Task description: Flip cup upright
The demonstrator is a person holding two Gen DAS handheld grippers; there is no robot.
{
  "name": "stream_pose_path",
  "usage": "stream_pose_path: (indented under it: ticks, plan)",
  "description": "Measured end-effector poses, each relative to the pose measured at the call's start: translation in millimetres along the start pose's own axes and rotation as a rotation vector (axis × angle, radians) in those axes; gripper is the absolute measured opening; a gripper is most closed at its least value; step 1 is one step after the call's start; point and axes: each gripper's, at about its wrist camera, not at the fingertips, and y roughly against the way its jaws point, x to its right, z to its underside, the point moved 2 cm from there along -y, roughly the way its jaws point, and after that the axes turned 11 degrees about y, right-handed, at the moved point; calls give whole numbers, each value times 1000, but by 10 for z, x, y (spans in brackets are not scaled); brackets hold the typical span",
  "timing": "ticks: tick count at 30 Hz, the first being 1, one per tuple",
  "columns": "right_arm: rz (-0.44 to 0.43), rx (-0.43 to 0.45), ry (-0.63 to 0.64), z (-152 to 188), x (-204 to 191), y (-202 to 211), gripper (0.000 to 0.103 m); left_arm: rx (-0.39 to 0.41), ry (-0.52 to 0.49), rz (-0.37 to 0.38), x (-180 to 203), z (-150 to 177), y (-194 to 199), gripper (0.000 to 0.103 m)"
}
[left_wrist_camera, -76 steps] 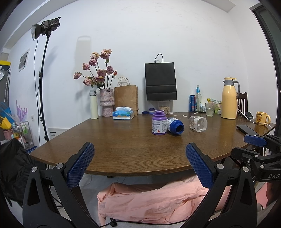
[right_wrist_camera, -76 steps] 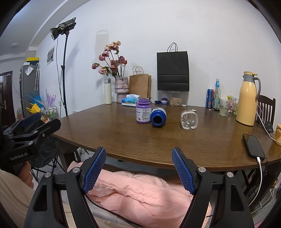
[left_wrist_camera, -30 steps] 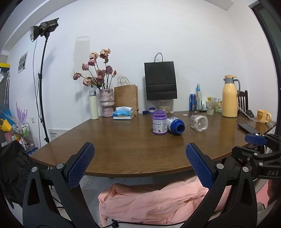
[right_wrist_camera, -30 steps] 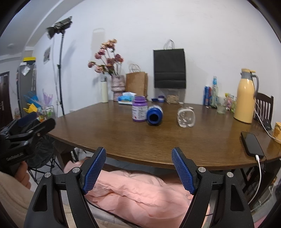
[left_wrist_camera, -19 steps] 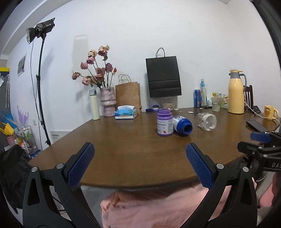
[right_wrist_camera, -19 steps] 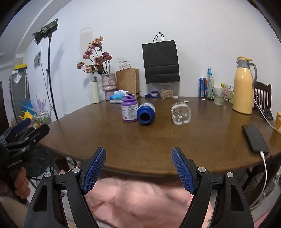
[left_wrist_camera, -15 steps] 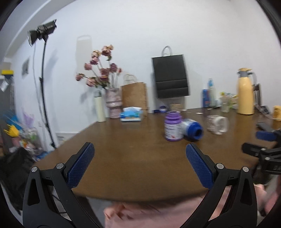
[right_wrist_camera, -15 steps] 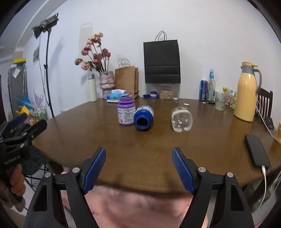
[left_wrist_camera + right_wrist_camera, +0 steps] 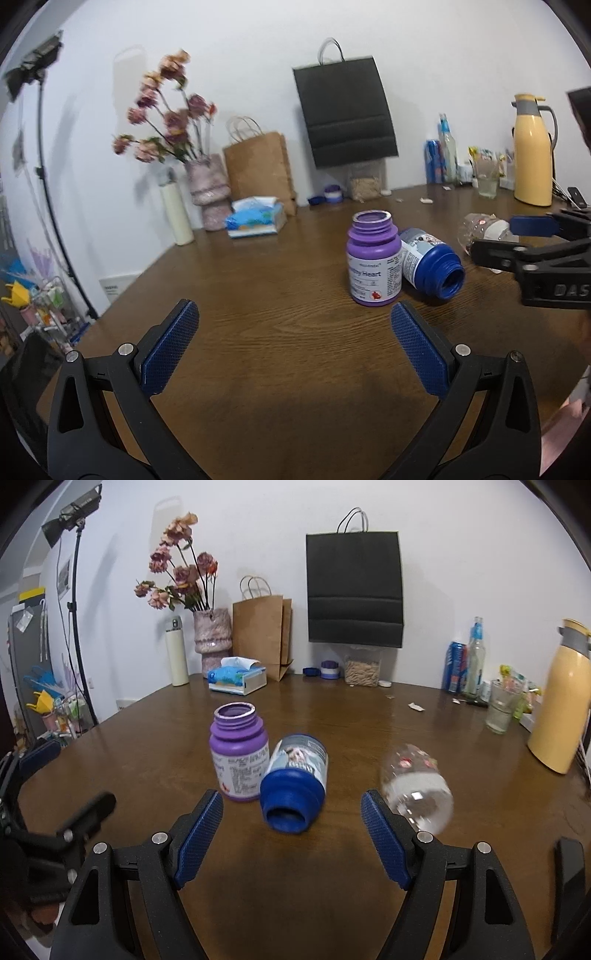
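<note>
One brown wooden surface fills the lower half of both frames; against the wall at the top stand two paper bags, one black bag and one brown bag; one yellow jug stands at the right edge; one vase of dried flowers sits upper left beside one white flask and one tissue pack.

In the middle of the surface are three small containers; one purple bottle stands upright with its mouth open; one blue bottle lies on its side touching it, mouth toward the camera; one clear cup lies on its side to the right, apart from both bottles, just beyond the right finger of the right gripper.

The right gripper's jaws are wide apart and hold nothing; the blue bottle's mouth lies between them in the frame.

The left gripper is likewise spread wide and empty above bare wood; in its view the purple bottle and blue bottle sit at centre right; the cup shows at the right edge, partly hidden behind the other gripper.
</note>
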Motion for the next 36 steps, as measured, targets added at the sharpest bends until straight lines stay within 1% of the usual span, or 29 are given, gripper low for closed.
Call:
stream_pose_path:
  ticks: [4, 6, 8, 9, 13, 15, 18, 19, 20, 26, 29, 30, 32, 33, 34, 35, 36]
  plan:
    - [-8, -78, 16, -116, 22, -349, 82, -102, 2, 23, 28, -68, -316, 103]
    - [-35, -152, 11, -128, 17, -579, 82, -139, 23, 22, -10, -86, -455, 103]
    - [-48, -181, -3, -111, 21, -724, 82, -143, 60, 12, -82, -105, -546, 103]
    - [-46, -191, -6, -93, 19, -769, 82, -147, 81, 23, -121, -114, -586, 103]
    - [-27, -236, -38, -69, 58, -972, 82, -212, 147, 32, -243, -116, -733, 103]
    - [-31, -256, -69, -65, 83, -1037, 82, -224, 167, 26, -271, -112, -759, 103]
    - [-35, -266, -93, -70, 95, -1100, 81, -244, 166, 23, -270, -104, -776, 103]
    - [-39, -273, -101, -58, 102, -1124, 73, -245, 164, 22, -269, -105, -775, 103]
    - [-46, -278, -107, -55, 104, -1140, 70, -246, 163, 20, -269, -109, -770, 103]
    - [-77, -271, -147, 42, 174, -1021, 70, -242, 157, 32, -244, -119, -643, 103]
    - [-92, -270, -122, 141, 117, -822, 70, -240, 141, 46, -228, -116, -534, 103]
    - [-110, -262, -111, 171, 70, -752, 70, -239, 132, 53, -219, -115, -492, 103]
    - [-181, -243, -77, 229, -106, -599, 70, -245, 123, 93, -199, -115, -419, 103]
    - [-235, -234, -28, 262, -269, -507, 70, -255, 130, 135, -198, -117, -387, 103]
    - [-276, -222, 13, 286, -395, -442, 70, -267, 149, 178, -203, -122, -367, 103]
    - [-332, -199, 67, 314, -570, -362, 70, -280, 168, 202, -213, -128, -365, 103]
    - [-348, -188, 102, 325, -665, -327, 70, -300, 189, 217, -223, -138, -380, 103]
